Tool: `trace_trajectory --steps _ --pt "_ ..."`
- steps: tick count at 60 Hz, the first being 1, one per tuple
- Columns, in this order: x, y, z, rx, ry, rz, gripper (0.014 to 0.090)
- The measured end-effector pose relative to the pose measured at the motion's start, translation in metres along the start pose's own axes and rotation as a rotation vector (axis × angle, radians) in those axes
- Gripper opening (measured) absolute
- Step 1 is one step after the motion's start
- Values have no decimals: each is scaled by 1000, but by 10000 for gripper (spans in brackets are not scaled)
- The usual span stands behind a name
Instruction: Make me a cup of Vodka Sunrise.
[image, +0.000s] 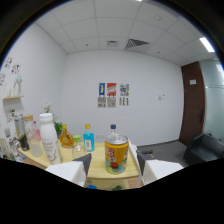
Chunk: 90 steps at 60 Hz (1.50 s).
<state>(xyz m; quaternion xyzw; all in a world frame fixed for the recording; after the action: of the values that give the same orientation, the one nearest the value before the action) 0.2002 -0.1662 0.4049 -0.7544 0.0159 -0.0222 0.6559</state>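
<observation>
Starting at the far left of the bench (107, 176), you've got some dark bottles back by the wall, then a tall white bottle (48, 137) with a white cap. Next comes a yellowish bottle (66, 136), a small clear jar (78, 150) with a greenish lid, and a blue bottle (89, 138) with a yellow cap.

The one that matters is the orange juice bottle (116, 150), blue cap, bright yellow-orange label, standing upright just ahead of your fingers and roughly centred on the gap. It looks nearly full, so I'd expect it to be fairly heavy, and thin plastic like that probably gives a bit when squeezed. The label could be slick too. I'd go for the labelled middle of the body, not the narrow neck, so it doesn't swing.

Your hand-held gripper (113, 167) is spread wide and holding nothing; the bottle isn't between the fingers yet.
</observation>
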Motion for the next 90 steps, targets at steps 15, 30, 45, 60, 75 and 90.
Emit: trace_trajectory --steps 15,30,45,60,75,90 --pt "8 7 58 -26 -23 5 830" --pt "5 10 78 -40 -36 25 542" --pt "7 6 66 -44 -14 23 524" --pt "-4 -24 -2 28 -22 79 523" --pt "-37 62 -49 -51 -41 115 520" --pt "-67 186 -41 -176 -51 118 522"
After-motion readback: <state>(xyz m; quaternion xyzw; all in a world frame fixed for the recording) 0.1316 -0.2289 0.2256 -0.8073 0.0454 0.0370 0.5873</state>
